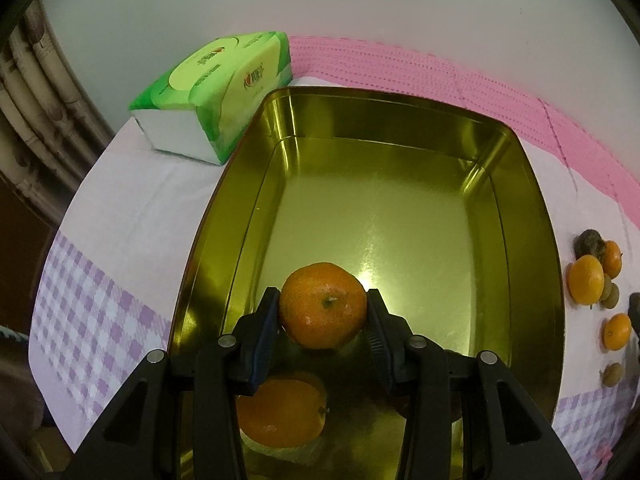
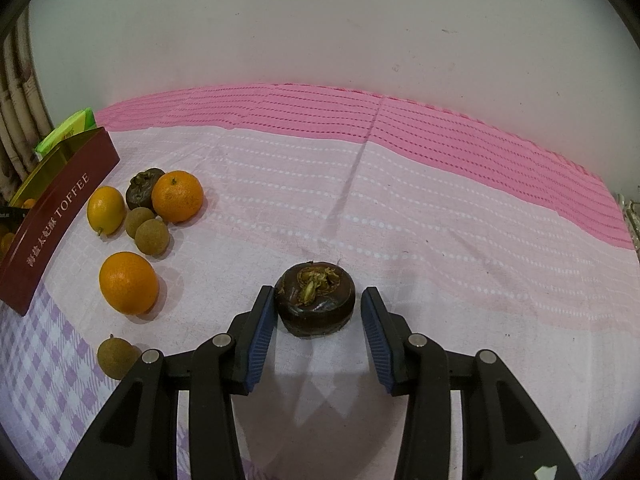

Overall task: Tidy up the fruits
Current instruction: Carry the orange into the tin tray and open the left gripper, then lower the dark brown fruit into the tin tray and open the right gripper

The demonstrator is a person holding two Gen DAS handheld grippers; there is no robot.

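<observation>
Fruit status: left gripper (image 1: 323, 312) has its blue-padded jaws clamped on a round orange mandarin (image 1: 322, 305), stem facing the camera, held over the near end of the shiny gold rectangular tin (image 1: 400, 184). Whether the mandarin touches the tin floor, can't tell. Its orange reflection (image 1: 282, 412) shows on the tin floor at 6 o'clock from it. Rest of the visible tin floor is bare metal.

Green plastic-wrapped tissue pack (image 1: 218, 92) sits at 11 o'clock from the tin, touching or nearly touching its far left corner.

Right gripper (image 2: 318, 312) has jaws apart, straddling a dark brown flattened water chestnut (image 2: 316, 304) that rests on the pink-and-white cloth (image 2: 440, 240). Left pad looks just at its side; right pad is clear of it.

Loose pile at 10 o'clock from the chestnut, just beside the tin's maroon "TOFFEE" side wall (image 2: 56, 220):
- orange mandarin (image 2: 177, 196) touching a second dark water chestnut (image 2: 143, 192)
- yellow-orange citrus (image 2: 106, 210)
- two tan round longans (image 2: 151, 236), touching each other
- larger orange mandarin (image 2: 128, 282), apart, nearer
- single tan longan (image 2: 114, 358) at 8 o'clock, next to the right gripper's left arm.
</observation>
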